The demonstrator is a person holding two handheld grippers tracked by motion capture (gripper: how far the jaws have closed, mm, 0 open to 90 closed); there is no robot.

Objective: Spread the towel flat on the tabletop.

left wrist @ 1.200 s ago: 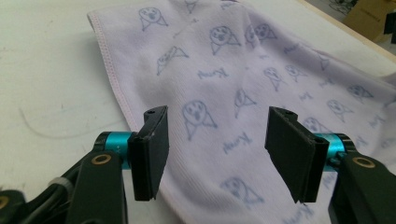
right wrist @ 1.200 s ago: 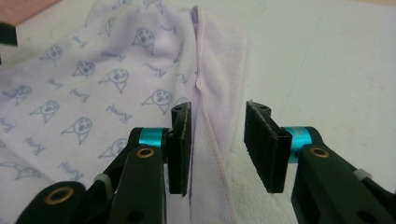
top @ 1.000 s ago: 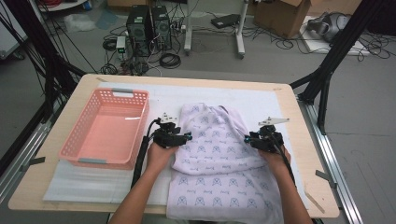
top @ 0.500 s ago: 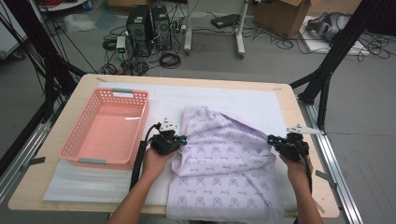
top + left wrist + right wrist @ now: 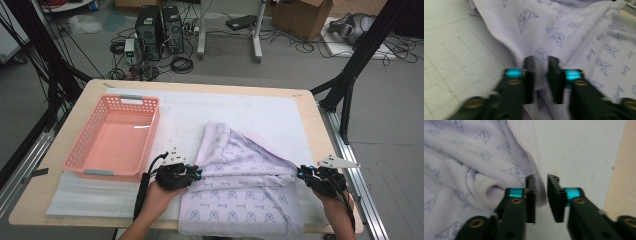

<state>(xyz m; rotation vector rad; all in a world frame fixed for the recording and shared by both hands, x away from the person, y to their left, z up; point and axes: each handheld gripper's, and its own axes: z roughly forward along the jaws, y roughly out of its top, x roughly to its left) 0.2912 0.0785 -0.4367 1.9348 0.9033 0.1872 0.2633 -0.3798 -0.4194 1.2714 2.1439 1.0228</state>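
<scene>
Lilac printed fleece cloth [image 5: 245, 185] lies on the white mat [image 5: 280, 112] right of the pink plastic basket [image 5: 112, 137], now stretched wider than a second ago. Left gripper [image 5: 192, 172] and right gripper [image 5: 301, 172] have moved apart. Their jaws have just been opening, parted with cloth edge still between them.

- A table [image 5: 310, 107] bears a mat [image 5: 260, 110] that covers most of its top.
- A basket [image 5: 116, 135] stands on the mat's left part.
- A cloth [image 5: 240, 190] lies on the mat right of the basket, apart from it, and reaches to the near edge.
- The left gripper [image 5: 196, 174] sits at the cloth's left edge, just before the basket's near right corner; cloth lies between its jaws [image 5: 540, 75].
- The right gripper [image 5: 301, 173] sits at the cloth's right edge, near the table's right side; the cloth's hem lies between its jaws [image 5: 540, 192].
- Behind the table, on the floor, stand computer towers [image 5: 159, 26], with a cardboard box [image 5: 300, 14] farther right.
</scene>
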